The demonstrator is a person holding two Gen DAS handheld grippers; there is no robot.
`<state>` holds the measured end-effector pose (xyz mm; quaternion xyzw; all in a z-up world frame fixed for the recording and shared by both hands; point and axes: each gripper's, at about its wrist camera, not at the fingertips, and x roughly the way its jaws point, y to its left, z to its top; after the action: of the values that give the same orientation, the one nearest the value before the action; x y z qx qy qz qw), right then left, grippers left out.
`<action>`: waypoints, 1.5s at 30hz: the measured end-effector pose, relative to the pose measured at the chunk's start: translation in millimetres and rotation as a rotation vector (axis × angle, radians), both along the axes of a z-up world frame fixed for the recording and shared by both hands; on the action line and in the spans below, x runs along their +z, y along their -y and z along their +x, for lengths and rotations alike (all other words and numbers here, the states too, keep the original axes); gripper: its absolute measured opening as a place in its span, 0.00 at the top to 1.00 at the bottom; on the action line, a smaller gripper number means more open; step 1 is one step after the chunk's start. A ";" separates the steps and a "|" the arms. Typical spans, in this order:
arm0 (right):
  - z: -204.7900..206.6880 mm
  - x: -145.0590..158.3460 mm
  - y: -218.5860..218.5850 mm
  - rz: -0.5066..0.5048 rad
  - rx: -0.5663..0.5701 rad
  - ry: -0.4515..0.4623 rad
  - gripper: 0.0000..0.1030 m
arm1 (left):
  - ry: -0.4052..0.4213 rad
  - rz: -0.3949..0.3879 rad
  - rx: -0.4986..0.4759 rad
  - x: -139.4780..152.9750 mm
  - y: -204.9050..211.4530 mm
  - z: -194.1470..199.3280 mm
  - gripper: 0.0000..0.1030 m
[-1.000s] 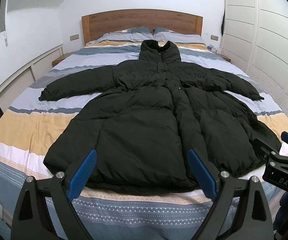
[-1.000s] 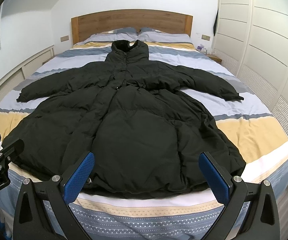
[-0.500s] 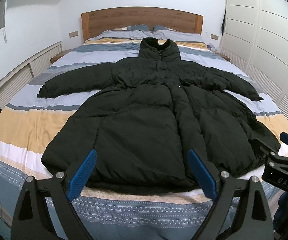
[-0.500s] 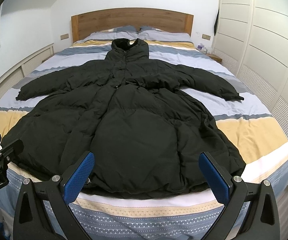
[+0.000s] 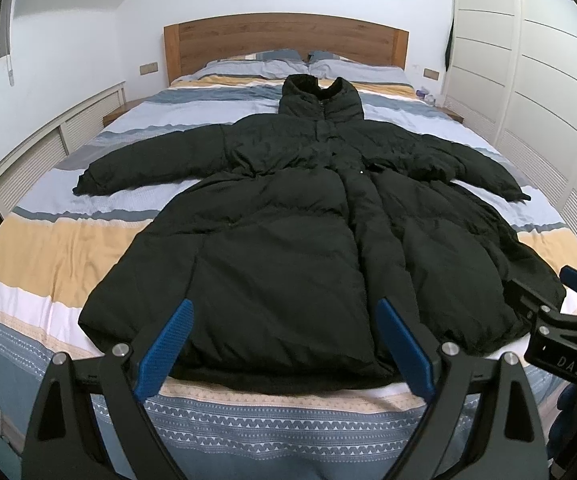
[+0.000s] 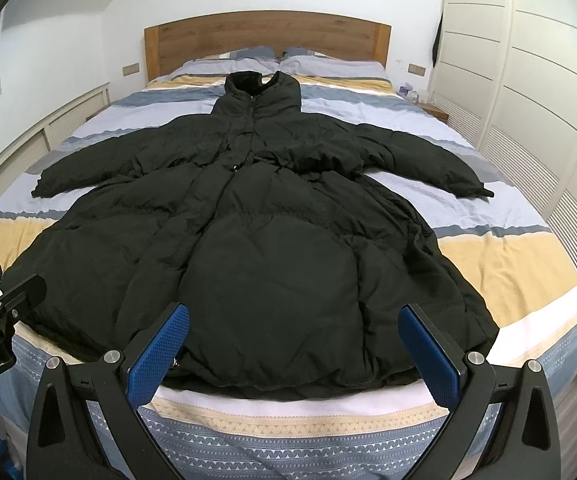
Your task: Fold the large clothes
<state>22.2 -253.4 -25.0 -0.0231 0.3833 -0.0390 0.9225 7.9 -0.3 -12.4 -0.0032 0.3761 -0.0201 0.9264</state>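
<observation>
blue-padded fingers [image 5: 164, 348] of the left gripper [image 5: 284, 346] stand wide apart in the foreground, holding nothing, poised over the foot of the bed [image 5: 280, 420]. the right gripper [image 6: 294, 354] is likewise spread wide with nothing between its pads, and its tip shows at the right edge of the left wrist view. just beyond both lies the black puffer coat [image 5: 300, 240], flat on its back on the striped duvet [image 5: 56, 248], hem nearest the grippers and close to the foot edge, 2 sleeves spread out to either side, collar toward the 2 pillows [image 5: 256, 66]. behind them stands the wooden headboard [image 5: 284, 44], and white wardrobe doors [image 5: 528, 92] run along the right wall. against 1 second ago, the coat lies as it did; both views sit a little lower and nearer the hem, and the jaws have kept the same spread.
</observation>
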 end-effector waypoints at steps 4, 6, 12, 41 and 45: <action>2.2 -2.1 0.9 -0.002 0.003 -0.004 0.01 | 0.002 0.001 0.003 -0.5 0.3 1.3 0.09; 3.5 -3.2 1.6 -0.003 0.005 -0.007 0.01 | 0.001 0.005 0.008 -1.2 0.2 2.5 0.09; 7.2 -6.7 3.1 -0.009 0.002 -0.016 0.01 | 0.000 0.027 0.028 -4.8 -1.8 9.1 0.09; 26.7 -17.1 -0.9 -0.021 0.021 -0.033 0.01 | -0.094 -0.019 0.002 -21.4 -14.1 28.2 0.09; 33.5 -16.4 3.1 -0.011 0.028 -0.036 0.01 | -0.096 -0.035 0.003 -19.7 -18.5 34.9 0.09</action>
<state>55.6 -256.5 -41.4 -0.0340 0.3991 -0.0279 0.9158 42.8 18.2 -32.1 -0.0209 0.4197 -0.0252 0.9071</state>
